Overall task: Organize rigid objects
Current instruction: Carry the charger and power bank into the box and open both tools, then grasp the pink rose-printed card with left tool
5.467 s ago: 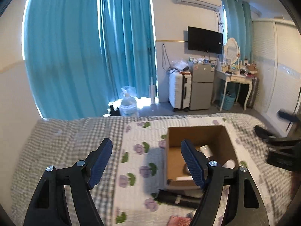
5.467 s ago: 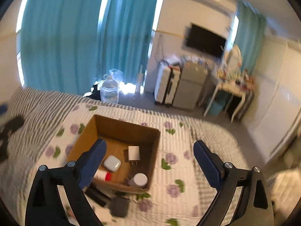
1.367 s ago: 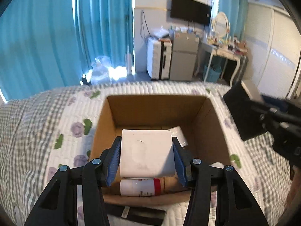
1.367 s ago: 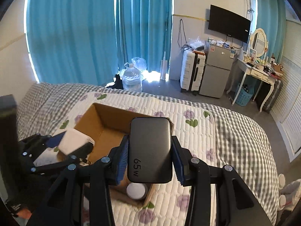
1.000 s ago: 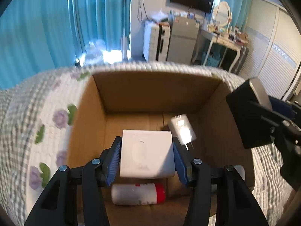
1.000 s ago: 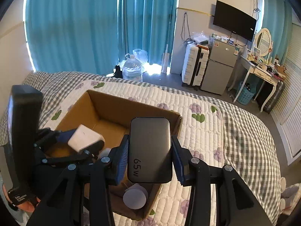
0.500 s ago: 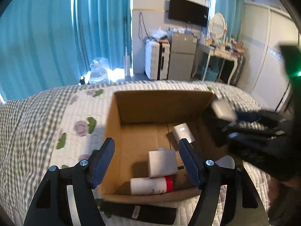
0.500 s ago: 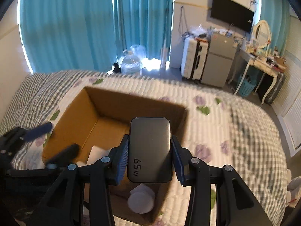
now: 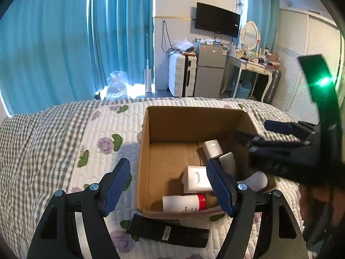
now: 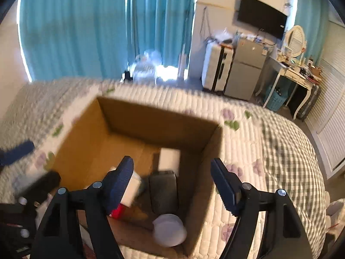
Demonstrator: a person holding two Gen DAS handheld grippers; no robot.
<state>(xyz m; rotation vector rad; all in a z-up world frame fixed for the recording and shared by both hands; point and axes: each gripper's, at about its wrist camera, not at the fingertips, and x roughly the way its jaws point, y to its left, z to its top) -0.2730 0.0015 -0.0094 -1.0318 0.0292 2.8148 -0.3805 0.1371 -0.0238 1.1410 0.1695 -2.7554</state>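
Both grippers, left gripper (image 9: 170,183) and right gripper (image 10: 172,183), are held open and empty over the cardboard box (image 9: 144,151); the dark power bank (image 10: 163,191) inside is judged dense, rigid and smooth, best gripped across its long flat sides.

Right wrist view is motion-blurred: box (image 10: 112,116) edges and quilt (image 10: 248,151) pattern smear. Left gripper (image 10: 32,164) is cut by that frame's left edge. In the left wrist view, the finger (image 9: 220,187) hides part of the charger (image 9: 227,161); bottle (image 9: 183,202) print is too small to read.
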